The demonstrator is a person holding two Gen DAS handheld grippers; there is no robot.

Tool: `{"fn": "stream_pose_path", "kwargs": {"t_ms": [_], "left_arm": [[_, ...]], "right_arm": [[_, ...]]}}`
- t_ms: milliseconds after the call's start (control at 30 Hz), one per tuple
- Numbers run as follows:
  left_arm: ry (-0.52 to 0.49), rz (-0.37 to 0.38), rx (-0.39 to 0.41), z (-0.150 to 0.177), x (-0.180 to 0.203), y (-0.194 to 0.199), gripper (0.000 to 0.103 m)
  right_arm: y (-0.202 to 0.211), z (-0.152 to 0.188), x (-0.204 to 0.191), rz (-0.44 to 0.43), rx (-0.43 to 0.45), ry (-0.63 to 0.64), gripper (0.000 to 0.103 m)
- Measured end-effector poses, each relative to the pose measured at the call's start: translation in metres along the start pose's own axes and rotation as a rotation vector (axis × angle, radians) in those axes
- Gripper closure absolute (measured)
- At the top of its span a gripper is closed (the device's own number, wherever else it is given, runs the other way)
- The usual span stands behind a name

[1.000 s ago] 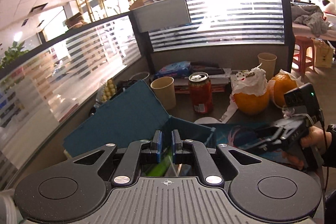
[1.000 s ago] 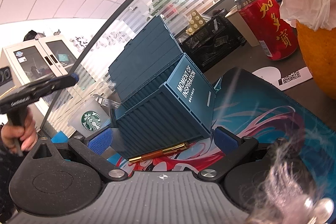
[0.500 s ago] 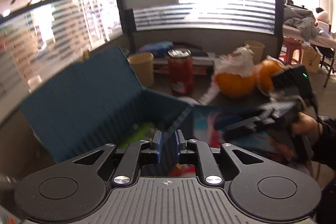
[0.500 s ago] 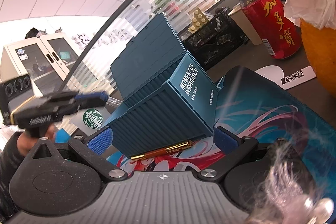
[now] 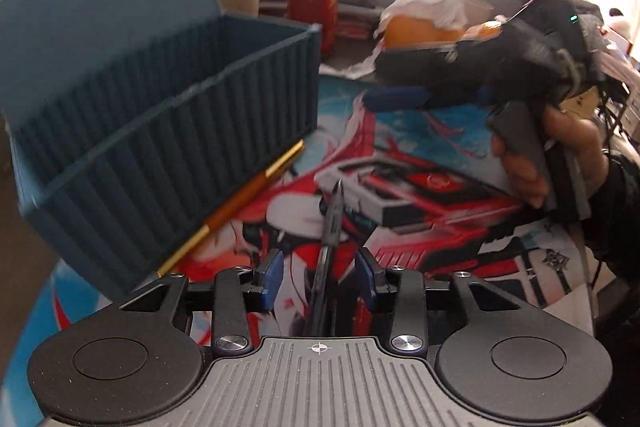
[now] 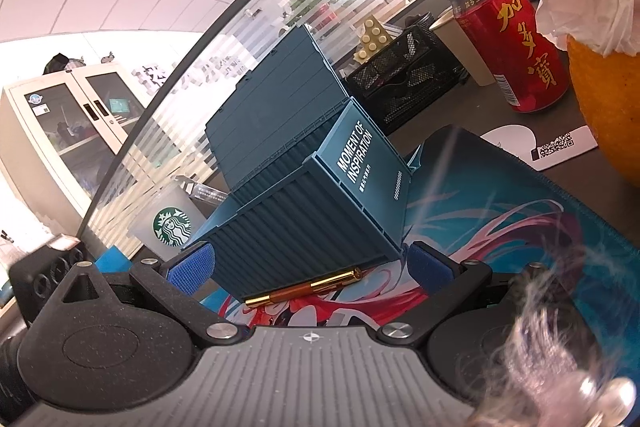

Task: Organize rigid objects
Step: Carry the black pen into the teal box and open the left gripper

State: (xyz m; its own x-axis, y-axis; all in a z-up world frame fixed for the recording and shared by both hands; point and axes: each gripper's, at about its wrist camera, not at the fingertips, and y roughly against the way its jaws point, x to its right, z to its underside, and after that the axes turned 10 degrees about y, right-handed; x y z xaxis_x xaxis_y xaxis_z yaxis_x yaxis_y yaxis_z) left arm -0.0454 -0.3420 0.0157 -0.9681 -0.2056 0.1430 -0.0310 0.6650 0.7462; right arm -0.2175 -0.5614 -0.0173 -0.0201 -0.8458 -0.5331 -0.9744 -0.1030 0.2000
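Beside the blue container box (image 5: 168,131), my left gripper (image 5: 318,281) straddles the dark pen (image 5: 330,227), fingers apart; closing off-centre could roll it away. My right gripper (image 6: 310,267), also spread, could nudge the gold pen (image 6: 304,287) against the box.

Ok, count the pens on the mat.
2. The gold-and-orange pen lies along the blue container box's base; the dark pen sits between the open left tongs. Others may be hidden inside the box.
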Motion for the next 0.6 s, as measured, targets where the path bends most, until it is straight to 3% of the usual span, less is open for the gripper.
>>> {"fn": "stream_pose_path", "kwargs": {"t_ms": [233, 333, 600], "left_arm": [[-0.023, -0.031, 0.044, 0.008, 0.007, -0.001, 0.070], [-0.015, -0.002, 0.043, 0.008, 0.008, 0.000, 0.093], [0.023, -0.017, 0.071, 0.009, 0.013, 0.002, 0.096]], "right_arm": [[0.000, -0.001, 0.001, -0.004, 0.003, -0.001, 0.000], [0.000, -0.001, 0.001, -0.004, 0.003, -0.001, 0.000], [0.000, -0.001, 0.001, -0.006, 0.003, -0.001, 0.000]]}}
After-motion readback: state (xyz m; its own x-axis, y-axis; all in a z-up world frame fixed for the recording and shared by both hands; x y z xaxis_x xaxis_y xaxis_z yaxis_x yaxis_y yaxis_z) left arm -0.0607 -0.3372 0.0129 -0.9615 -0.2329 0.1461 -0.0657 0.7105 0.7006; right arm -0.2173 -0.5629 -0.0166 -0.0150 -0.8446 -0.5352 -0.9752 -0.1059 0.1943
